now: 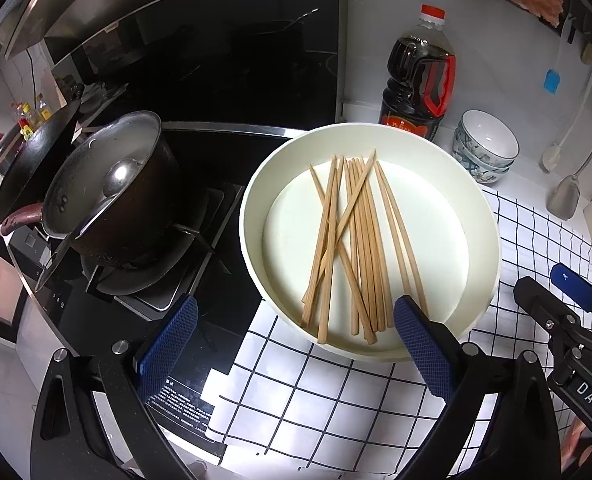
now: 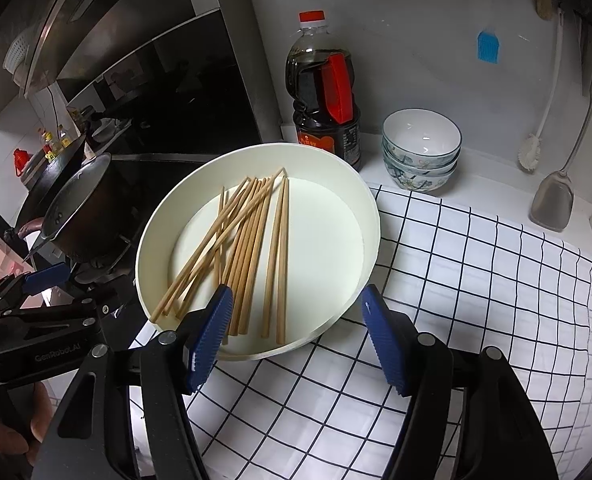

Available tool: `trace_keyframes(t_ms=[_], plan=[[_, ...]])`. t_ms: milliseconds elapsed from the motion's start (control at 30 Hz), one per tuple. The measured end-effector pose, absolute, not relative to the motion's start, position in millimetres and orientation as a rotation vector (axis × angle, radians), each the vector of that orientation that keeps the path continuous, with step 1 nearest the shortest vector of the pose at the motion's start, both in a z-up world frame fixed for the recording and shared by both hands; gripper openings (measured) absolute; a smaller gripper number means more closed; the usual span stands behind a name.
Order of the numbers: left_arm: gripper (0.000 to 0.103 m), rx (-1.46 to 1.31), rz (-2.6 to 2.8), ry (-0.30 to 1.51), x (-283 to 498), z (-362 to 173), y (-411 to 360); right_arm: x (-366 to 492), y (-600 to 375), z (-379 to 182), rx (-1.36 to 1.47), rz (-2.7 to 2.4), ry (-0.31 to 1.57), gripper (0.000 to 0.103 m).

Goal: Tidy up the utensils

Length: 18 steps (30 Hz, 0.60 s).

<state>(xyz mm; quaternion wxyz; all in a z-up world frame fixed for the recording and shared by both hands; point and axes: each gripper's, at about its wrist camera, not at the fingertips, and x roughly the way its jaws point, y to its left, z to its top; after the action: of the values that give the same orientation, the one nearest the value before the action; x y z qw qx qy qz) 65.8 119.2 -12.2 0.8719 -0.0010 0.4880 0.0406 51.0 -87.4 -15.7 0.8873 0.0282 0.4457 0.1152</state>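
Several wooden chopsticks (image 1: 354, 248) (image 2: 243, 252) lie loose and crossed in a round white basin (image 1: 251, 200) (image 2: 370, 216) on a checked cloth. My left gripper (image 1: 296, 312) hovers open over the basin's near left rim, nothing between its blue pads. My right gripper (image 2: 296, 300) is open above the basin's near edge, over the chopstick ends, holding nothing. Each gripper shows in the other's view: the right gripper (image 1: 568, 292) at the right edge, the left gripper (image 2: 43, 276) at the left edge.
A dark pot (image 1: 111, 196) with a ladle sits on the stove to the left, a wok (image 1: 27, 168) behind it. A soy sauce bottle (image 2: 324, 92) and stacked bowls (image 2: 422, 148) stand behind the basin. A spatula (image 2: 552, 200) and brush hang at the right wall. The white-and-black checked cloth (image 2: 476, 280) covers the counter.
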Motion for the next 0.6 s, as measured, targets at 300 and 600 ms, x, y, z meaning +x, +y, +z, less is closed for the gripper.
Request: trace_keyframes(t_ms=[300,600], plan=[[0.097,-0.006,0.096,1.020,65.4,-10.9,120.0,50.5,-87.4,-15.9,0.058,0.238,0.926,0.064],[0.097,-0.006,0.095,1.021,65.8,-10.6,120.7,49.6,-87.0,-15.8,0.060,0.237,0.925,0.064]])
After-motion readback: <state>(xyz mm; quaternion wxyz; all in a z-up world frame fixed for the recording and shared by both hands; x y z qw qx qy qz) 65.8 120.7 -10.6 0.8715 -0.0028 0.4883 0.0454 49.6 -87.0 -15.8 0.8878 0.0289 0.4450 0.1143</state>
